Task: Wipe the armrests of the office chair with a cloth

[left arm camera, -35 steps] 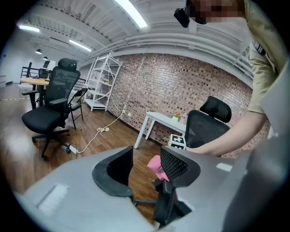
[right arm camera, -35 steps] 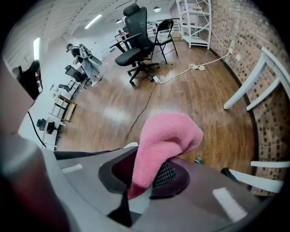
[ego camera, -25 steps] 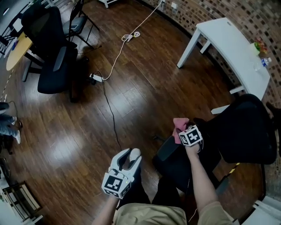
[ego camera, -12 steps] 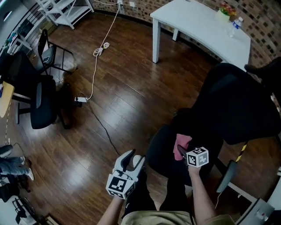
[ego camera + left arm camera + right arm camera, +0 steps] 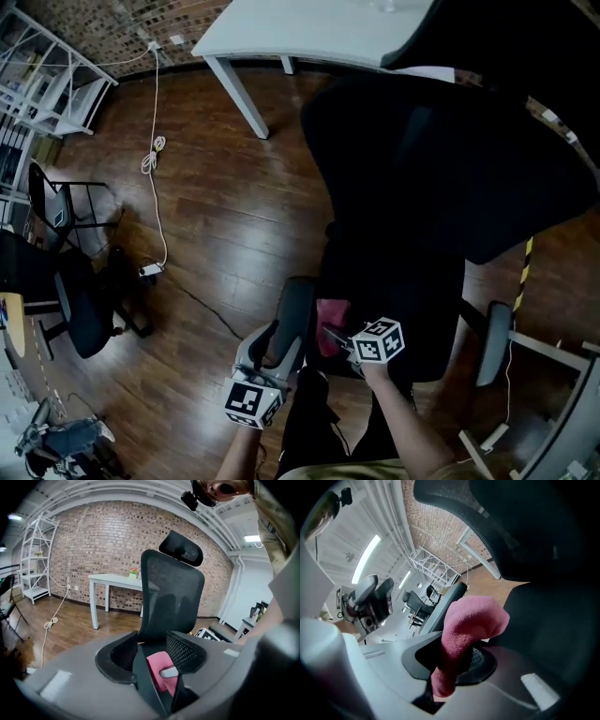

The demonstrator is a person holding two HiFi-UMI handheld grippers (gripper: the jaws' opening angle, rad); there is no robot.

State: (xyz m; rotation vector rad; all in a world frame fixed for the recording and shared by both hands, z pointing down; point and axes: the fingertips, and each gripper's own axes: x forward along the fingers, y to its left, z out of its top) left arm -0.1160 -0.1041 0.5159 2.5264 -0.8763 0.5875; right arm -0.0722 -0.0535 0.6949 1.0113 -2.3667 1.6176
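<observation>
Right gripper (image 5: 450,667): fingers clamped on the pink cloth (image 5: 471,620), whose free fold bulged out just beside the near armrest (image 5: 295,314) of the black office chair (image 5: 431,169). Left gripper (image 5: 152,656): fingers apart, gripping nothing, aimed at that armrest's end. Step judged to be bringing the cloth onto the first armrest; the next move would need the fold pressed onto the pad top and drawn along it, the far armrest (image 5: 494,342) to follow.

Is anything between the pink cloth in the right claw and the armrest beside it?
Nothing visible. The pink cloth lies close beside the armrest. The left claw sits at that armrest's near end, jaws astride it.
</observation>
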